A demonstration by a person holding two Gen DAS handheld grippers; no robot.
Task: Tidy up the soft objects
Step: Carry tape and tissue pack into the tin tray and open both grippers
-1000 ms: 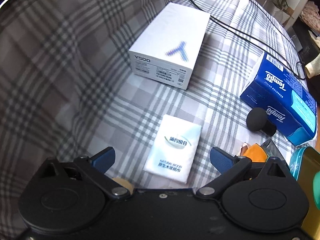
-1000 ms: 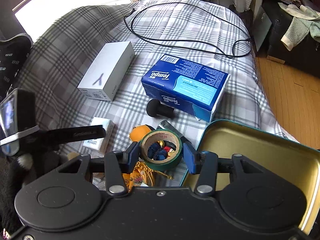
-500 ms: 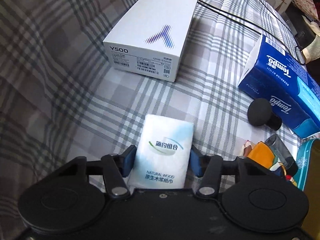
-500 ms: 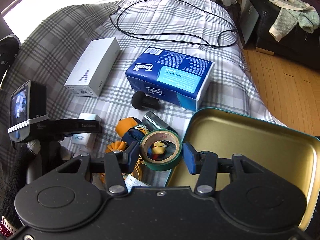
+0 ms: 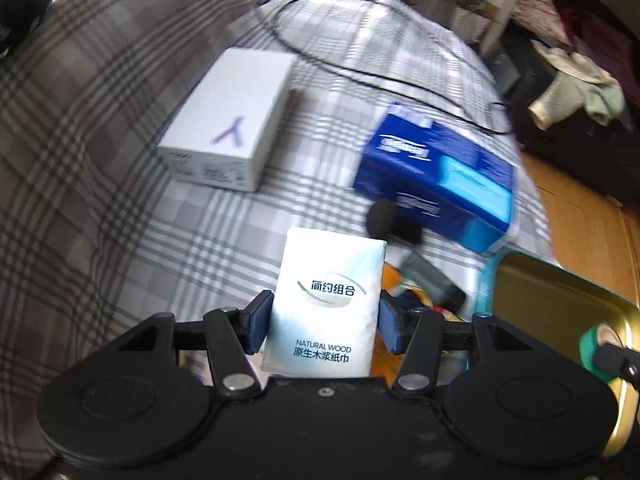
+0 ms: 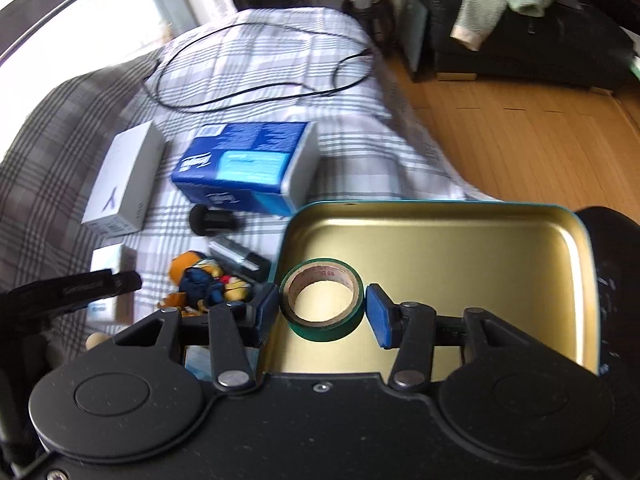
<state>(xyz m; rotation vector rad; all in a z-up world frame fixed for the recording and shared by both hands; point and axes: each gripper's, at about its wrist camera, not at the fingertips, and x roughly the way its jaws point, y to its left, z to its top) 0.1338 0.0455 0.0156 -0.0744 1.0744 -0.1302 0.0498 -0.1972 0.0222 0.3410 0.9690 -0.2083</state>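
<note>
While both wrist views are blurred, the following items can be listed. A bed covered by a grey-and-white plaid cloth [image 5: 100,184] is seen carrying everything. An open gold-lined rectangular metal tin with a teal rim [image 6: 460,240] is placed at the bed's near right edge. A blue cardboard tissue box [image 6: 244,168] is set toward the bed's right side, just beyond the tin, with a small black round-headed object [image 6: 212,220] lying just in front of it. A white rectangular carton marked with a purple Y [image 5: 236,120] is found to the left of the blue box, apart from it. A thin black cable [image 6: 240,92] is looped across the bed's far end. A heap of small orange-and-blue toys [image 6: 204,280] is gathered beside the tin's left wall. A white soft pocket tissue pack with printed lettering [image 5: 328,304] is grasped at its sides by the left gripper [image 5: 324,320], lifted clear of the cloth. A green roll of adhesive tape [image 6: 322,300] is clasped by the right gripper [image 6: 322,312], held over the tin's gold floor.
</note>
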